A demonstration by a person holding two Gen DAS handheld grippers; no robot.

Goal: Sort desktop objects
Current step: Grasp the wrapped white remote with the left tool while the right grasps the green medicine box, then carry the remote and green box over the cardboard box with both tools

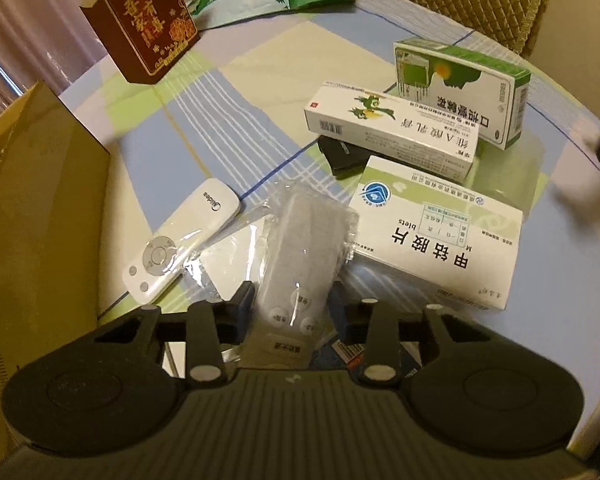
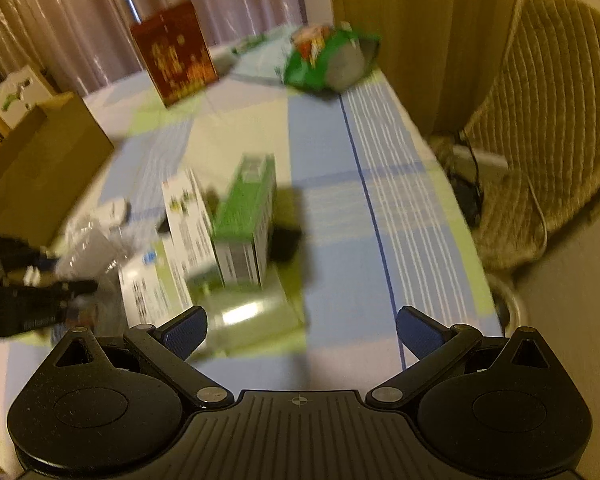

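The counter (image 1: pixel 260 80) wears a plaid cloth of blue, cream and green, with pale curtains (image 2: pixel 228 4) behind it and a wicker chair (image 2: pixel 548 128) at its side. A dark red box (image 1: pixel 148 28) stands upright at the far end; a brown cardboard box (image 1: pixel 32 208) sits below it at the counter's edge. The left tongs (image 1: pixel 288 308) are clamped on a grey remote in a clear bag (image 1: pixel 296 248), just beside a white remote (image 1: pixel 180 240), nearer than the red box. The right tongs (image 2: pixel 300 336) stand wide open, holding nothing, over bare cloth.
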